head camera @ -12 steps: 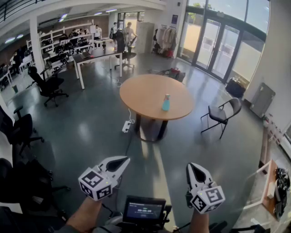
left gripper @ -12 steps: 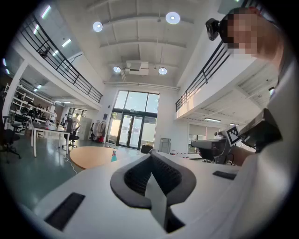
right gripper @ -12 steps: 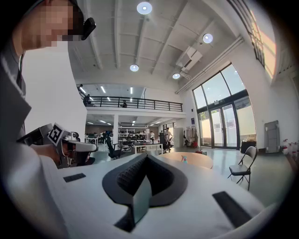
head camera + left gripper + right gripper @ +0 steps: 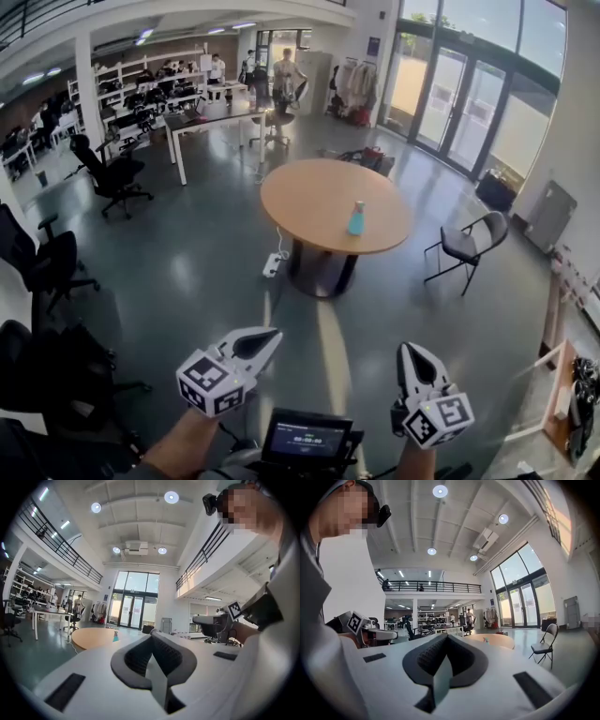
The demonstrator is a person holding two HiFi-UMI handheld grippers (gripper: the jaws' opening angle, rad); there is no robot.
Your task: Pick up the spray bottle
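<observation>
Head view, spotting left gripper (image 4: 268, 337) at 7 o'clock and right gripper (image 4: 411, 354) at 5 o'clock, both clamped tight with nothing in them. Teal spray bottle (image 4: 356, 218) well apart at 12 o'clock, upright on round wooden table (image 4: 309, 192), just off its middle toward 4 o'clock.

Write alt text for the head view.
A blue spray bottle stands upright on a round wooden table across an open office floor, far from both grippers. The left gripper and right gripper, shut and empty, sit low in the foreground.
</observation>
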